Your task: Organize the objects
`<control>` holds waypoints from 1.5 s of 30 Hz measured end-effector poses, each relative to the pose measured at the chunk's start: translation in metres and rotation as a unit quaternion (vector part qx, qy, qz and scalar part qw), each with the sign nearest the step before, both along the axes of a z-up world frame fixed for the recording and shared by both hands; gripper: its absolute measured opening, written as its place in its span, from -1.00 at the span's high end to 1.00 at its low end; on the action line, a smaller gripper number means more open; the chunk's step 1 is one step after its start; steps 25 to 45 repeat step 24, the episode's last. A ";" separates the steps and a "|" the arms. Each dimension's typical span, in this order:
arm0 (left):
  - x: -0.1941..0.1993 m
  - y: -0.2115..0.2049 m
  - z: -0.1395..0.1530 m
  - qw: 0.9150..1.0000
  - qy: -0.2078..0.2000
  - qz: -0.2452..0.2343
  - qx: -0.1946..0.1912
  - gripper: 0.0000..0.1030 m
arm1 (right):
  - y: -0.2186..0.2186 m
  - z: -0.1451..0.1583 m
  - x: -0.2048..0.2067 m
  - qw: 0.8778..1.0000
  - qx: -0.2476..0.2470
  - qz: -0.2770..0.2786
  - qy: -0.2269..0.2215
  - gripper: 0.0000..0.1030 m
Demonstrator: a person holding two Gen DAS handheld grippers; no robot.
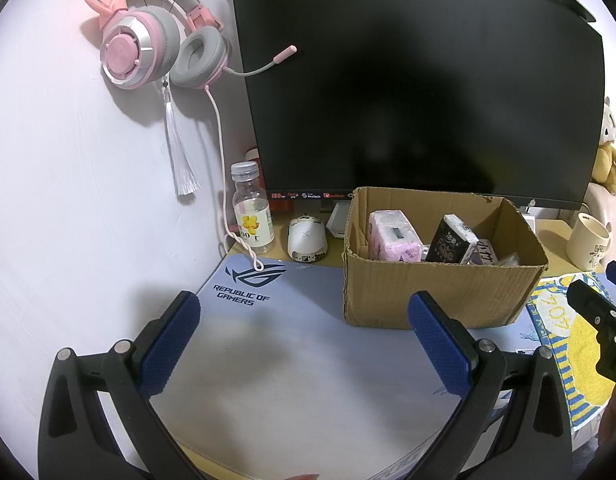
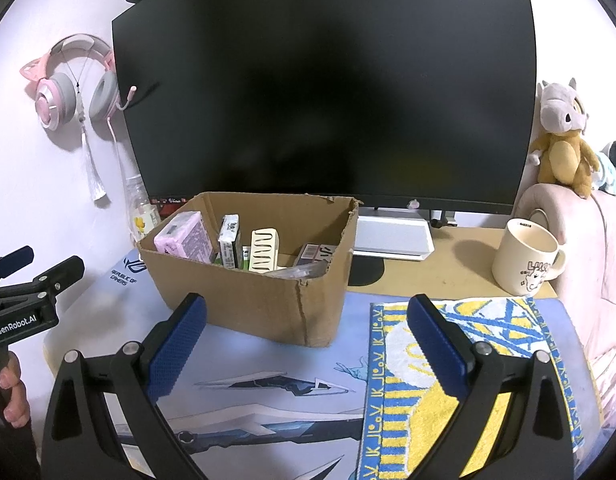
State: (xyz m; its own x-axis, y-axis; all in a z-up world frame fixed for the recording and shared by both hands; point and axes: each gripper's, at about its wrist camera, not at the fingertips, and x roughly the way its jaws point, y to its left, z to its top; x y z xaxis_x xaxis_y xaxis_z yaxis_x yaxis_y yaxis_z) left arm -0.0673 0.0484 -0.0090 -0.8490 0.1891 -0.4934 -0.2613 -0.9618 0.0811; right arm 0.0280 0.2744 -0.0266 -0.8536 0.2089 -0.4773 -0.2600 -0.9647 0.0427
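- We are seeing a wooden desk (image 2: 448, 276) carrying a desk mat (image 2: 267, 364).
- The cardboard box (image 2: 259, 300) and yellow towel (image 2: 448, 412) are lying on the mat.
- A mug (image 2: 526, 256), bottle (image 1: 253, 216) and mouse (image 1: 306, 239) are sitting on the desk.

A home gaming desk is indicated by a large dark monitor (image 2: 324, 88), a pink cat-ear headset (image 1: 155, 40) hung on the wall, a branded desk mat (image 1: 267, 360), a mug (image 2: 526, 260) and plush toys (image 2: 560, 140).
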 end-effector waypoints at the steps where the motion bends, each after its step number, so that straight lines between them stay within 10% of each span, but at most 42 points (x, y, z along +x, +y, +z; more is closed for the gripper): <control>1: 0.000 0.000 0.000 1.000 0.000 0.001 0.000 -1.00 | 0.000 0.000 0.000 1.000 -0.001 0.001 0.000 -1.00; 45: 0.001 0.000 0.002 1.000 0.001 0.001 0.004 -1.00 | 0.004 0.002 0.001 1.000 -0.006 0.004 0.002 -1.00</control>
